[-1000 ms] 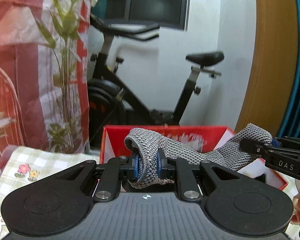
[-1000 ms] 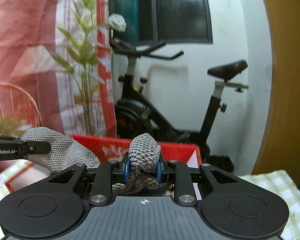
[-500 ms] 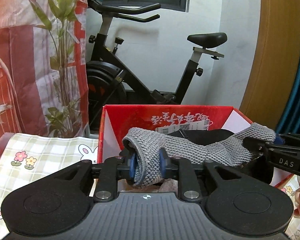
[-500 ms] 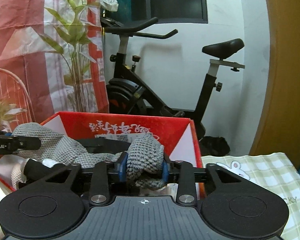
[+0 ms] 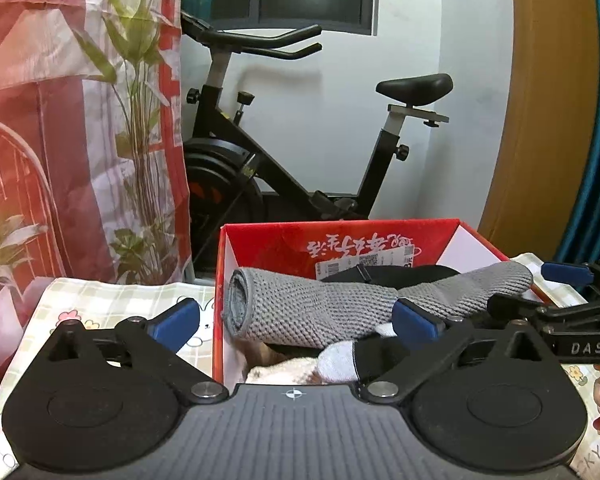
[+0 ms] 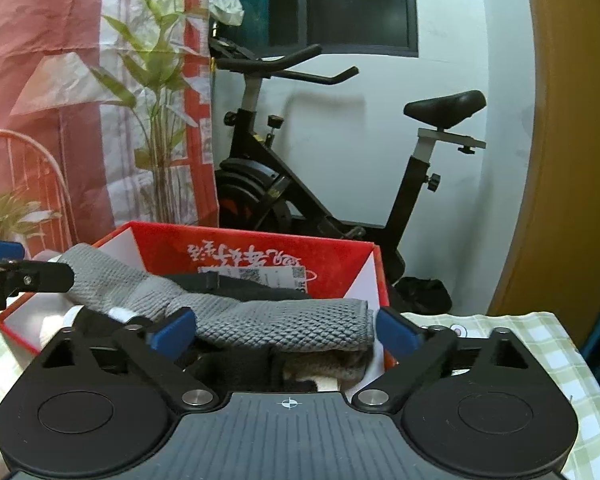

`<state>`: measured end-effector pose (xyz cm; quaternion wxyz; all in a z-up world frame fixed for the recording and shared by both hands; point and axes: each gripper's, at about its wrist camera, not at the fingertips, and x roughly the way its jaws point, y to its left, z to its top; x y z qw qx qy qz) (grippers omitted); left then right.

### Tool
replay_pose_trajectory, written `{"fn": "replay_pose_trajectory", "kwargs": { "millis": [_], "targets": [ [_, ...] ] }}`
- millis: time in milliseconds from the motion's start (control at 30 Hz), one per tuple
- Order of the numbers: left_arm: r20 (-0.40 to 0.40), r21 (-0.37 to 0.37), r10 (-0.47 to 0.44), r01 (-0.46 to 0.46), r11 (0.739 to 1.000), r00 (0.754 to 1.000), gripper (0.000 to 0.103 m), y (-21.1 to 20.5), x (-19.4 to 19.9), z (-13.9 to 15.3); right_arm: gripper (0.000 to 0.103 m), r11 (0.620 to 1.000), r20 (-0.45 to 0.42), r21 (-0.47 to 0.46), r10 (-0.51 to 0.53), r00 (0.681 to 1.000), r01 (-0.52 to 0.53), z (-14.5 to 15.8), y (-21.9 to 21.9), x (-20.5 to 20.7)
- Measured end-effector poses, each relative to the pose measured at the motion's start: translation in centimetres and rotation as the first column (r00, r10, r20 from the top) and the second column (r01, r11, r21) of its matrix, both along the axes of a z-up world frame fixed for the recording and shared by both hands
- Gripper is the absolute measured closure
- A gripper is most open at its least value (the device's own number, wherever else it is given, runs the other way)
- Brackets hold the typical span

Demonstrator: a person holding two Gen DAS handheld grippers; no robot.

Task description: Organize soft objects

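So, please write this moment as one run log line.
left gripper: opening, clear | right gripper: opening, clear | grey sock: in red box

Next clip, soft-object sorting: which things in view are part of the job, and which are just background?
Job:
- grey sock, lying across the box contents
- red box, with other soft items inside
- left gripper and right gripper, jaws opening, pads off the sock

Background:
- exercise bike
- plant
- checked tablecloth

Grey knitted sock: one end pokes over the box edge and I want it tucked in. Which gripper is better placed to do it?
Probably the right gripper. The grey sock overhangs the red box wall at that gripper's end, beside its opening jaws. The left gripper faces the cuff end, already inside.
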<state>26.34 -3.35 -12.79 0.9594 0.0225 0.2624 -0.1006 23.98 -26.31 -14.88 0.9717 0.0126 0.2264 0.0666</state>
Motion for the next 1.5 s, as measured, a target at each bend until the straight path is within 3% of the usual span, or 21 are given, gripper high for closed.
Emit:
{"fn": "replay_pose_trajectory", "kwargs": {
  "millis": [600, 767, 900, 1133, 1500],
  "targets": [
    [-0.028, -0.039, 0.123, -0.124, 0.992, 0.992, 0.000, 1.5, -3.3, 1.4, 0.000, 1.000, -0.041, 0.006, 0.000, 0.999, 0.000, 1.6, 0.6, -3.4],
    [0.004, -0.043, 0.134, -0.134, 0.990, 0.991, 0.000, 1.7, -4.8, 2.6, 0.000, 1.000, -0.035, 0.007, 0.010, 0.999, -0.009, 2.9, 1.0, -4.5],
    [0.053, -0.050, 0.104, -0.101, 0.994, 0.993, 0.000, 2.1, -6.5, 3.9, 0.000, 1.000, -0.022, 0.024, 0.016, 1.000, -0.016, 4.4, 1.2, -5.9],
    [0.122, 0.080, 0.083, -0.093, 0.992, 0.989, 0.000, 0.8, -9.4, 7.0, 0.000, 0.999, -0.001, 0.040, 0.011, 1.000, -0.011, 7.5, 1.5, -8.3],
    [0.203, 0.003, 0.101, -0.103, 0.995, 0.974, 0.000, 1.0, -16.9, 13.6, 0.000, 1.000, 0.128, -0.015, -0.018, 0.992, 0.020, 14.9, 2.4, -15.4]
  ]
}}
